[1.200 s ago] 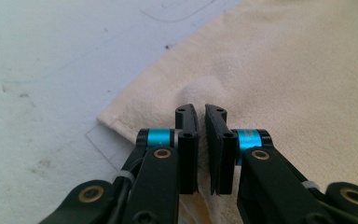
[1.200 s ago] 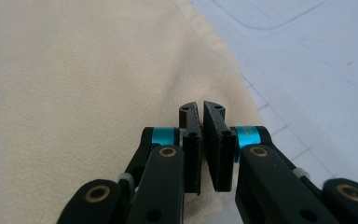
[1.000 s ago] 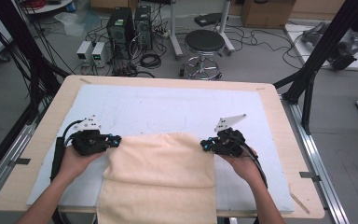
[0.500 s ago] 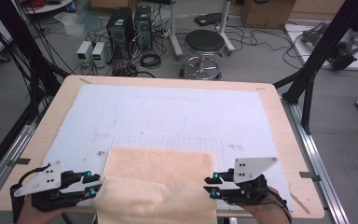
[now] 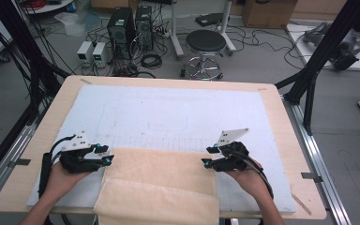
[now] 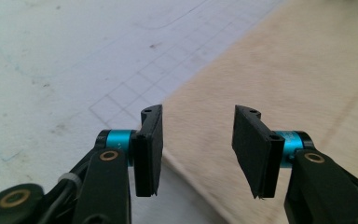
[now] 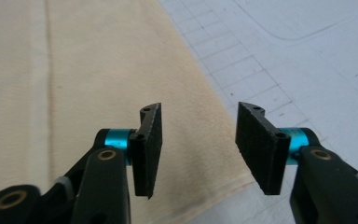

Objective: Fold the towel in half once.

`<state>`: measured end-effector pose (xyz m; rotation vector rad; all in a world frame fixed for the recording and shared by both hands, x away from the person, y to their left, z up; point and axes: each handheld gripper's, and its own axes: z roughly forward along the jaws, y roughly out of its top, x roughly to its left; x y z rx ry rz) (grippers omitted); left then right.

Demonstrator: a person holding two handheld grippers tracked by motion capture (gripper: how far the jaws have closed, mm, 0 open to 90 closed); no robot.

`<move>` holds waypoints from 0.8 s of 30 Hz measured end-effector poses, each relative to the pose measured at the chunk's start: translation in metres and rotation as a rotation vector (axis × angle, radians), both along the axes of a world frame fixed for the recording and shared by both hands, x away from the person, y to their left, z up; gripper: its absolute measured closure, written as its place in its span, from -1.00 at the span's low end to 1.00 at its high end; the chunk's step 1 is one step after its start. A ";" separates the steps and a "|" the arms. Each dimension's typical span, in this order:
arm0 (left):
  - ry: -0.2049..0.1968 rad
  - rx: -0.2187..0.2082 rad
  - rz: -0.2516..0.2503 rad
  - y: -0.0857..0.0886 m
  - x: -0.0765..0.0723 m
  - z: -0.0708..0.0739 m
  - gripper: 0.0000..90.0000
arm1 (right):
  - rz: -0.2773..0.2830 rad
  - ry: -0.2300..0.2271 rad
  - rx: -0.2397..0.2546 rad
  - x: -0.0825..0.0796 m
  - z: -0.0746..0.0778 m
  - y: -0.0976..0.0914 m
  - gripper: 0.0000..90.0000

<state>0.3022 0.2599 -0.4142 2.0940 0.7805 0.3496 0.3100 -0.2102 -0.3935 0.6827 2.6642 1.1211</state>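
A cream towel lies folded on the white mat at the near middle of the table, its front part reaching the table's edge. My left gripper sits at the towel's far left corner, and its jaws have just been opening. In the left gripper view the left gripper is open over the towel's edge, gripping nothing. My right gripper sits at the far right corner. It too has just been opening, and the right gripper stands open above the towel's corner.
The wooden table borders the mat, which carries faint drawn grid lines. Beyond the table's far edge stand a round stool, computer cases and floor cables. Black frame posts rise at the right.
Both hands pulled the towel's far edge toward the near side, folding it over. They then let go and moved back up to the fold's far corners with open jaws.
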 end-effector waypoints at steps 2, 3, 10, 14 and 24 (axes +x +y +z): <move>0.016 0.017 0.021 -0.003 0.010 -0.006 0.06 | 0.000 0.002 -0.033 0.007 -0.006 0.003 0.05; 0.030 0.020 0.024 -0.004 0.014 -0.010 0.04 | -0.007 0.008 -0.044 0.010 -0.009 0.004 0.04; 0.122 0.026 0.010 -0.005 0.029 -0.025 0.01 | -0.029 0.099 -0.052 0.023 -0.036 -0.002 0.00; 0.152 0.003 -0.043 -0.006 0.027 -0.024 0.50 | -0.016 0.139 -0.002 0.024 -0.040 -0.008 0.38; 0.083 -0.015 0.068 -0.012 0.048 -0.005 0.86 | -0.024 0.039 -0.013 0.038 -0.011 -0.006 0.85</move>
